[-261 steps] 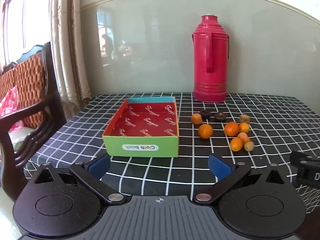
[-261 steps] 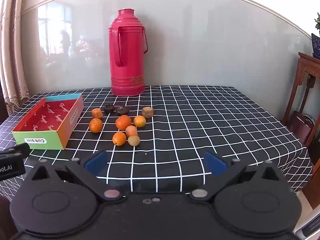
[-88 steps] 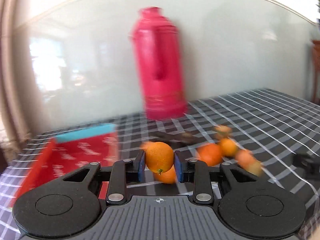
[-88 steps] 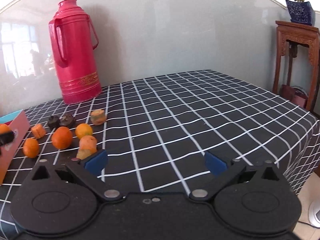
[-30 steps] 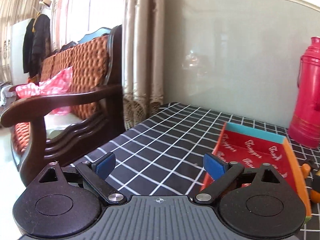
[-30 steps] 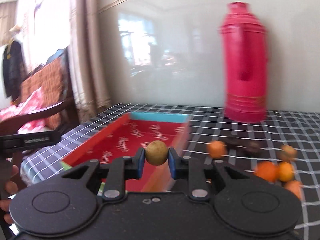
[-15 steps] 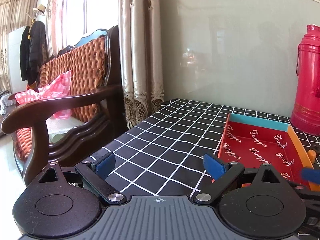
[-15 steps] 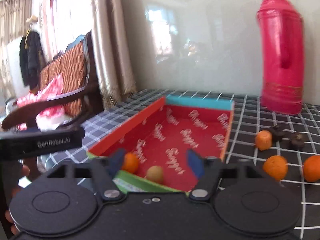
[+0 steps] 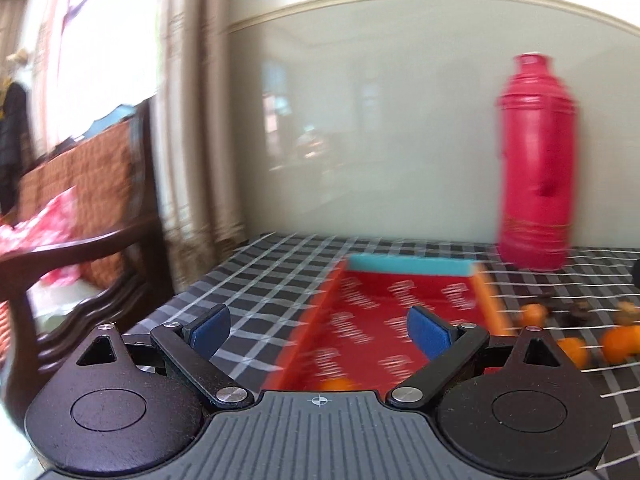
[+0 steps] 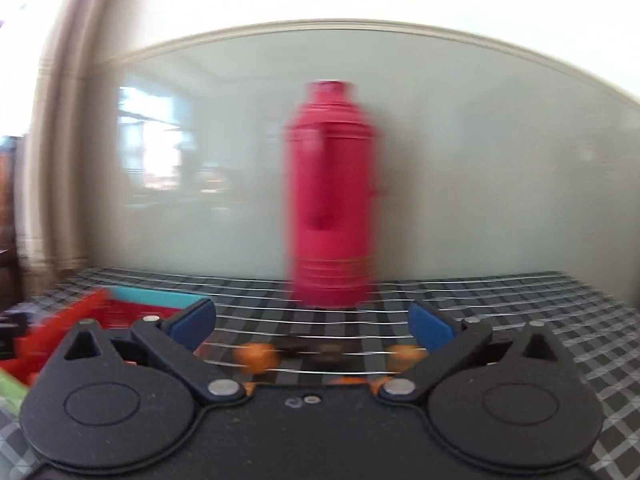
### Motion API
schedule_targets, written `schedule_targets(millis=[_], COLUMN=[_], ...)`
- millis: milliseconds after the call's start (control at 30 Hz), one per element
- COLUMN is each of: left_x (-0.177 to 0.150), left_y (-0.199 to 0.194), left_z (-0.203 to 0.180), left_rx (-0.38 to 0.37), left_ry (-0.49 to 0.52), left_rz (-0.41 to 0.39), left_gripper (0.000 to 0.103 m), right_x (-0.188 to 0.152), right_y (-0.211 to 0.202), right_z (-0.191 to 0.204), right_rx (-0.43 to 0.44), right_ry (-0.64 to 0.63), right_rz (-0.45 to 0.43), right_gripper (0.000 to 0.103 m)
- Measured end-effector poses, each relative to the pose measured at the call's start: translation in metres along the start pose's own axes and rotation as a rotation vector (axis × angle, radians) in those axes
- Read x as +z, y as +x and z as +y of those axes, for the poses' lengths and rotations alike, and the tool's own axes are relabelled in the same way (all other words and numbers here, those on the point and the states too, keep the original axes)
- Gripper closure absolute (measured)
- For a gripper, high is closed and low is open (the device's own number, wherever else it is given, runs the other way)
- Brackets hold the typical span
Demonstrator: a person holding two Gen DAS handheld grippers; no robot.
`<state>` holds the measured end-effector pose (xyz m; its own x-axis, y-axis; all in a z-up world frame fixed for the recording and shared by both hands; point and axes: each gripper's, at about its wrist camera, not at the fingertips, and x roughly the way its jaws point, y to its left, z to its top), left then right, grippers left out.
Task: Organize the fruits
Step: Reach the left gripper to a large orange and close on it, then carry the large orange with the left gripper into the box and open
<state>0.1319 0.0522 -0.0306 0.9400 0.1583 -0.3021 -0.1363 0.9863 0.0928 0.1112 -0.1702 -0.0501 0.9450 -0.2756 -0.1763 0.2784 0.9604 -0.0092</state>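
Note:
Both views are motion-blurred. The red-lined cardboard box [image 9: 384, 312] lies on the checked table ahead of my left gripper [image 9: 320, 326], which is open and empty above the box's near end. An orange fruit [image 9: 338, 384] lies in the box near its front wall. More oranges [image 9: 618, 342] and dark fruits [image 9: 578, 312] lie to the right of the box. My right gripper [image 10: 312, 326] is open and empty, over loose fruits: an orange piece [image 10: 256, 356], dark fruits [image 10: 324, 350] and another orange [image 10: 406, 352]. The box [image 10: 120, 304] is at its left.
A tall red thermos [image 9: 536, 164] stands at the back of the table against the wall, also in the right wrist view [image 10: 332, 200]. A wooden chair [image 9: 80, 216] with a pink cloth stands off the table's left edge. Curtains hang behind it.
The right gripper has opened, dropped the small yellow-brown fruit in the box, and swung right toward the loose fruits. The left gripper has turned right, over the box's near end.

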Motion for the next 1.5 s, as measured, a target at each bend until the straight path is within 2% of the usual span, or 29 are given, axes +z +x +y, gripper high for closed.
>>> schedule_targets(millis=[100,267,467,533,667,800,867,900,933,1000,1200,1300,1333,1400,1500], left_x=[0.002,0.0,-0.01,-0.013,-0.02,-0.026,-0.027,-0.027,-0.027,-0.028,-0.032,-0.032,-0.032,-0.032,-0.032], left_y=[-0.008,-0.02,-0.022,-0.017,0.0,0.019,0.031,0.036,0.041,0.044,0.06,0.064,0.065,0.065,0.065], left_z=[-0.029,-0.082,-0.13,-0.141,-0.154,-0.163,-0.166,-0.167,-0.168,-0.172,-0.18,-0.18,-0.18,-0.181,-0.177], left_rx=[-0.088,-0.217,-0.315,-0.328,-0.349,-0.34,-0.344,-0.357,-0.367,-0.358,-0.382,-0.394,-0.398,-0.38,-0.385], left_ry=[0.04,0.128,0.2,0.213,0.22,0.221,0.208,0.201,0.19,0.196,0.171,0.16,0.155,0.157,0.132], left_rz=[-0.038,-0.069,-0.041,-0.015,0.05,0.102,0.138,0.161,0.182,0.176,0.258,0.28,0.282,0.275,0.277], left_gripper=[0.009,0.009,0.009,0.009,0.009,0.009,0.019,0.028,0.031,0.032,0.032,0.048,0.051,0.063,0.064], right_x=[-0.005,-0.014,-0.023,-0.024,-0.024,-0.025,-0.023,-0.023,-0.023,-0.025,-0.026,-0.026,-0.026,-0.027,-0.027], right_y=[0.009,0.015,0.011,0.008,0.007,0.009,0.013,0.015,0.017,0.02,0.024,0.025,0.025,0.025,0.025], right_z=[-0.022,-0.059,-0.088,-0.095,-0.105,-0.107,-0.109,-0.11,-0.11,-0.11,-0.107,-0.107,-0.107,-0.108,-0.109], right_rx=[-0.158,-0.338,-0.558,-0.59,-0.61,-0.589,-0.576,-0.574,-0.569,-0.556,-0.53,-0.521,-0.517,-0.51,-0.499], right_ry=[0.01,0.038,0.031,0.026,0.038,0.054,0.061,0.061,0.061,0.064,0.057,0.058,0.06,0.067,0.075], right_rz=[0.026,0.059,0.049,0.037,0.027,0.05,0.062,0.069,0.076,0.089,0.11,0.114,0.116,0.122,0.126], right_gripper=[0.006,0.006,0.006,0.006,0.006,0.006,0.006,0.006,0.006,0.006,0.006,0.006,0.006,0.006,0.006])
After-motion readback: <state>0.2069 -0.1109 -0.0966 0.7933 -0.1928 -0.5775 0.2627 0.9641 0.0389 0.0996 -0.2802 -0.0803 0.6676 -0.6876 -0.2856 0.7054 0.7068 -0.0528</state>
